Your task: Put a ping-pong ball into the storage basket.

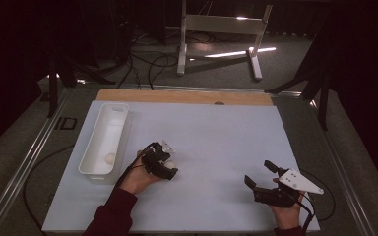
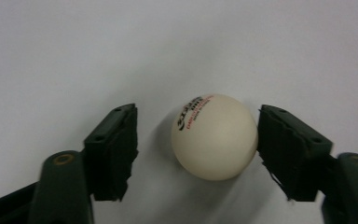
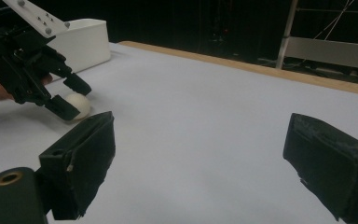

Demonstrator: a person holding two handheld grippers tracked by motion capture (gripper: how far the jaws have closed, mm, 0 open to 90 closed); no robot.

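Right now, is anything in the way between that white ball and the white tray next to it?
Nothing visible. The ball sits on the table sheet between the jaws of the left gripper, one pad against it, the other apart. The tray lies just beyond the hand, with bare sheet between. Its wall must be cleared; another ball already lies inside.

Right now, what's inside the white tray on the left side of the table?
One pale ball lies inside the white tray, near its front end. The rest of the floor looks bare, though the strip just behind the front wall is hidden from above.
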